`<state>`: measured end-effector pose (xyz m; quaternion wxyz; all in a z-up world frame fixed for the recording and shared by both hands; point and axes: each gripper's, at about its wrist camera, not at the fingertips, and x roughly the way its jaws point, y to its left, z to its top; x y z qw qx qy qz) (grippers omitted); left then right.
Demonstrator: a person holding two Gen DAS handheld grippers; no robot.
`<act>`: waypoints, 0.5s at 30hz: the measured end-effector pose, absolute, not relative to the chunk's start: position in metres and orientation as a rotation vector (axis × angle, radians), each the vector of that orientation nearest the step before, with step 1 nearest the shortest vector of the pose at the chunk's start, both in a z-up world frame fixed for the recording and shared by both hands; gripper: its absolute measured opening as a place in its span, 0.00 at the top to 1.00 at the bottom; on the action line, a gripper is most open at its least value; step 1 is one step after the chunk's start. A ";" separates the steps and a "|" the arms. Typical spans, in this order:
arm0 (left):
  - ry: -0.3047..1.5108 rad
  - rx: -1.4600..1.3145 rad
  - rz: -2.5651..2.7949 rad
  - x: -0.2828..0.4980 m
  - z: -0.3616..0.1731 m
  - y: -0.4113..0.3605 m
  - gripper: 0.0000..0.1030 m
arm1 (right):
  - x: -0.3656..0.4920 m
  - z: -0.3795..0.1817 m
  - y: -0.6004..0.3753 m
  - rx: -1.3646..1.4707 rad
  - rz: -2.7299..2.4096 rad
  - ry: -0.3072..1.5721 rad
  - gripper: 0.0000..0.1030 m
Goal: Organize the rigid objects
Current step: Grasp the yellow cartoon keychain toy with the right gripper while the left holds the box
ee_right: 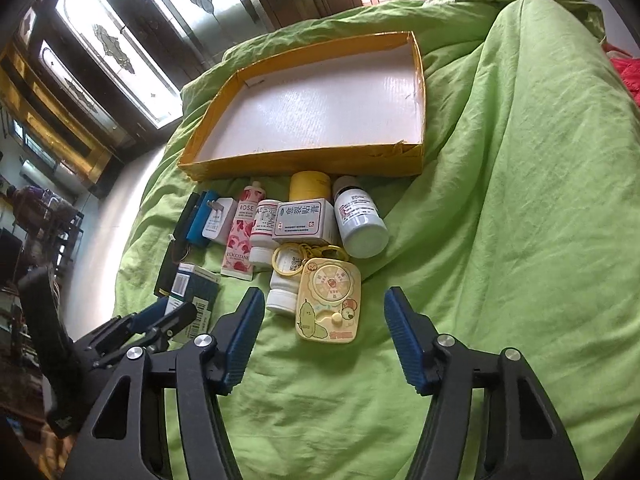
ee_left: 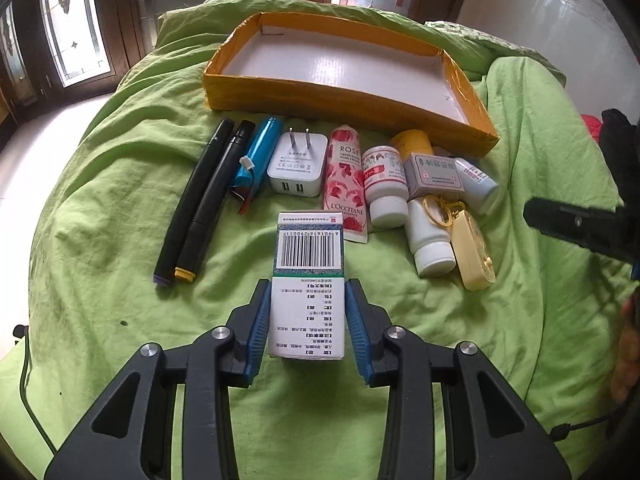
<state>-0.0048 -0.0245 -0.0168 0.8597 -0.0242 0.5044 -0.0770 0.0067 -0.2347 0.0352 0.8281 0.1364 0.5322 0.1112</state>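
Observation:
My left gripper (ee_left: 307, 284) is shut on a white and green medicine box (ee_left: 308, 256) with a barcode, which stands out ahead of the blue pads above the green bedspread; the box (ee_right: 196, 284) and that gripper (ee_right: 160, 320) also show at the lower left of the right wrist view. My right gripper (ee_right: 325, 294) is open. Its fingertips straddle the near end of a flat yellow cartoon gadget (ee_right: 328, 304) on a yellow ring, and the pads do not touch it. Beyond lies a shallow yellow tray (ee_right: 300, 160) with a bare white floor (ee_left: 340, 68).
In a row before the tray (ee_left: 256, 92) lie two black markers (ee_left: 200, 196), a blue battery pack (ee_left: 256, 156), a white charger (ee_left: 294, 164), a rose hand-cream tube (ee_left: 346, 180), several white bottles (ee_right: 362, 220), a grey carton (ee_right: 304, 220) and a yellow can (ee_right: 310, 186). The green bedspread (ee_right: 500, 200) rises at the right.

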 end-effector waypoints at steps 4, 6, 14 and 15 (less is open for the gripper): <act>1.071 -0.046 -0.175 -0.005 -0.019 -0.026 0.67 | 0.029 0.028 -0.248 0.353 0.217 1.184 0.45; 1.077 -0.048 -0.174 -0.004 -0.020 -0.026 0.67 | 0.033 0.024 -0.250 0.365 0.216 1.209 0.45; 1.092 -0.053 -0.182 -0.003 -0.024 -0.027 0.67 | 0.028 -0.020 -0.237 0.464 0.291 1.336 0.45; 1.093 -0.056 -0.181 -0.002 -0.024 -0.026 0.67 | 0.028 -0.023 -0.237 0.473 0.294 1.338 0.45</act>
